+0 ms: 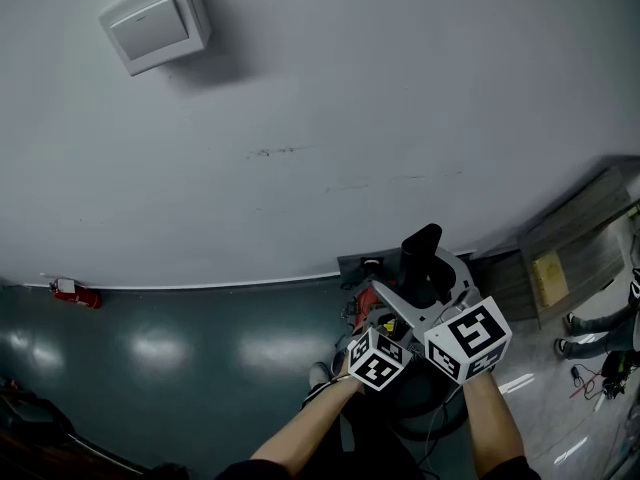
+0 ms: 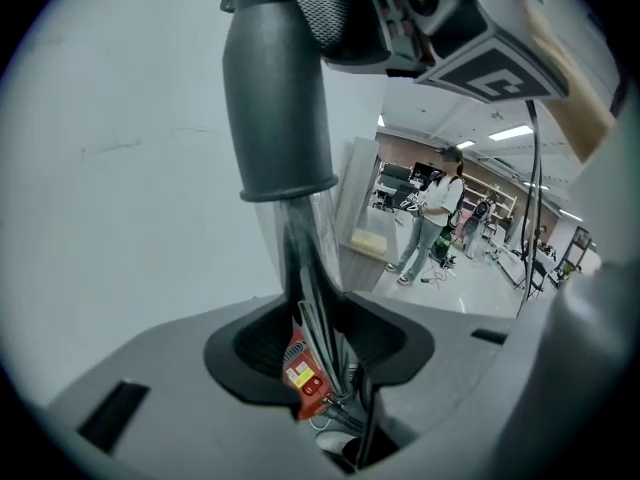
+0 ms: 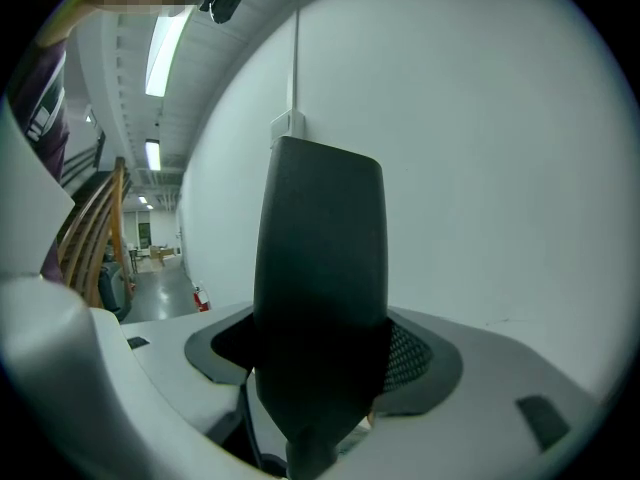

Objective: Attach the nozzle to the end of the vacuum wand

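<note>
Gripping the black nozzle point(image 3: 320, 268), the right gripper point(image 3: 320, 368) has its jaws clamped on the flat sides. Pads are pressing, and the nozzle stands upright and fills the gap.

The left gripper point(image 2: 320, 363) is closed on the shiny metal wand point(image 2: 297, 233), which runs up between its pads.

Left gripper view:
- The nozzle's flared dark collar sits over the wand's top end. Can't tell if it's fully seated.
- The right gripper holds the nozzle just above that collar, at the top of the view.
- A red labelled part point(image 2: 303, 368) and thin cables sit low between the left jaws, against the wand.
- A person point(image 2: 432, 218) stands in the background, well apart from the work.

Head view:
- Both grippers are side by side low in centre, marker cubes toward the camera and nearly touching.
- The nozzle tip pokes up just above them, in front of a white wall point(image 1: 350, 118).
- A grey wall box point(image 1: 155, 20) is top left, well apart.
- A small red item point(image 1: 72, 291) sits at the wall's foot on the left.
- The dark glossy floor point(image 1: 200, 368) is below.
</note>
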`<act>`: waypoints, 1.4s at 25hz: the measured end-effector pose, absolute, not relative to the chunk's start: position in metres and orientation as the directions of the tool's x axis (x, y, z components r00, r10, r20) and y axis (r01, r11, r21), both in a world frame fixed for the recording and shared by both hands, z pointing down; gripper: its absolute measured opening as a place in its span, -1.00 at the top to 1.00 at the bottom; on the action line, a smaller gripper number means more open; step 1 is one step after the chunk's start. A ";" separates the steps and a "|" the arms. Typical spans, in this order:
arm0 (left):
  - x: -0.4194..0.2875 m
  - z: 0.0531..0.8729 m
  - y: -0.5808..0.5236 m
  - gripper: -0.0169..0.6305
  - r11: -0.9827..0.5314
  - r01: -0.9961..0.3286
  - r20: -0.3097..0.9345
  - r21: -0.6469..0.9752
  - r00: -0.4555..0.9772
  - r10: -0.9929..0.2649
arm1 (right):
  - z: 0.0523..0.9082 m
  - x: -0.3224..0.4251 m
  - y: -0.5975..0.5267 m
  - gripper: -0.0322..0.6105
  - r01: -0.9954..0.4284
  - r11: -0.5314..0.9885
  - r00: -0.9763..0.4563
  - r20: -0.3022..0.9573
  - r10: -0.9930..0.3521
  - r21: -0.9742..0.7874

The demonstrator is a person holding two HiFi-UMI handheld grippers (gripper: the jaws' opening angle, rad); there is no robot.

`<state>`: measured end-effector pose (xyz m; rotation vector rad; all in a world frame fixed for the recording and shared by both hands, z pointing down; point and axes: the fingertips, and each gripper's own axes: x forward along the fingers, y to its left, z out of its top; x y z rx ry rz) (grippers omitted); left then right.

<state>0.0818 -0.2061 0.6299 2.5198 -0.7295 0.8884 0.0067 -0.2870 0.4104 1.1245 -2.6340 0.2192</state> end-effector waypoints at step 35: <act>0.063 0.662 -0.289 0.46 -0.712 -0.626 0.601 0.318 0.714 -0.359 | 0.400 0.109 -0.247 0.09 -0.798 0.482 -0.543 0.086 -0.835 -0.361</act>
